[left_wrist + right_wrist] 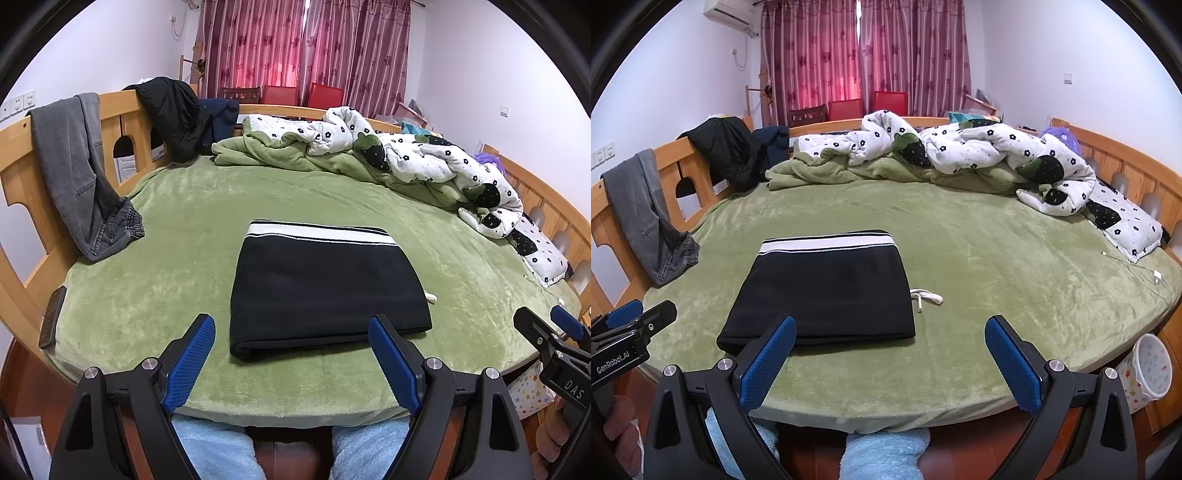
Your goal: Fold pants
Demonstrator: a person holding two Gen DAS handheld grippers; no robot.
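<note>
Where tongs (pixel 617 332) show, lettering reads "GenRobot.AI".

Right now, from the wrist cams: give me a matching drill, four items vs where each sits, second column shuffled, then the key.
Column 1
1. black pants
2. grey jeans
3. flowered quilt
4. black jacket

Column 2
A. draped over the wooden rail on the bed's left side, leg end trailing onto the bed
B. bunched along the far side of the bed
C. folded flat near the front edge of the green bed cover
D. slung over the far left corner of the bed frame

Pairs: 1-C, 2-A, 3-B, 4-D
</note>
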